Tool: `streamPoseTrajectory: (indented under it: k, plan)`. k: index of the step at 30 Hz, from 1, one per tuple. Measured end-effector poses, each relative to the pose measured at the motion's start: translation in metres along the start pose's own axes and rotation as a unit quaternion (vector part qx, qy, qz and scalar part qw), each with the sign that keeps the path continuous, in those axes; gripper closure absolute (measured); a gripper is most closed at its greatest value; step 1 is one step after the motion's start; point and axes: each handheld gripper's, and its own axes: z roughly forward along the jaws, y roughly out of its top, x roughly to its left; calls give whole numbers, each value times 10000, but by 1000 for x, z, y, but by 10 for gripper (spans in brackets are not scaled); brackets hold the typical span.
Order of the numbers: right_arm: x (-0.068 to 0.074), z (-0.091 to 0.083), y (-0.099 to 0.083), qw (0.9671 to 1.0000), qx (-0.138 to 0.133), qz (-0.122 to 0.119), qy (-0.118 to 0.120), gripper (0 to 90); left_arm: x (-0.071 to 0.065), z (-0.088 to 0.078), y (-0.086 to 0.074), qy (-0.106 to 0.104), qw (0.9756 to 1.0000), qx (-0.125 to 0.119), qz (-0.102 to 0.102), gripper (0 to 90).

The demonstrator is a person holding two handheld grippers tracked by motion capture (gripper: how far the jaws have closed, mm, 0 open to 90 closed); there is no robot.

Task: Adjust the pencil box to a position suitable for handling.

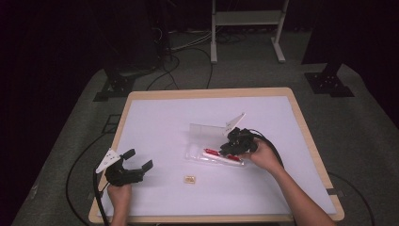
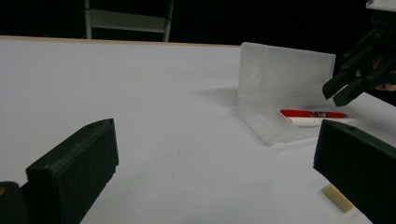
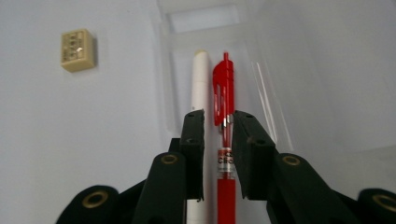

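Observation:
A clear plastic pencil case (image 1: 200, 151) lies open in the middle of the white table top (image 1: 155, 122), its lid (image 1: 207, 129) standing up behind it. Inside it a red pen (image 3: 223, 84) and a white pen (image 3: 201, 79) lie side by side. My right gripper (image 3: 219, 116) reaches down into the case, and the red pen's barrel runs between its jaws with a small gap showing on one side, so it is open. My left gripper (image 1: 139, 159) rests near the table's front left, open wide with nothing between its fingers. From there I see the case (image 2: 264, 121) and the right gripper (image 2: 343, 91).
A small beige eraser (image 1: 190, 179) lies on the table in front of the case, between the two hands. Cables trail from both grippers over the table's edges. A white metal stand (image 1: 247, 19) and dark equipment stand on the floor beyond the table.

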Motion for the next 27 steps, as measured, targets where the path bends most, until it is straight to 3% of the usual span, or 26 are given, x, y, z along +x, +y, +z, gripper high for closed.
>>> streamPoseTrajectory:
  k: [12, 27]
  plan:
    - [27, -6, 11, 9992, -255, -214, 200, 649, 0, 0, 0, 5, 10000, 3, -1, 0]
    - [62, 9, 27, 9968, -298, -558, 485, 591, 0, 0, 0, 2, 10000, -4, -23, 0]
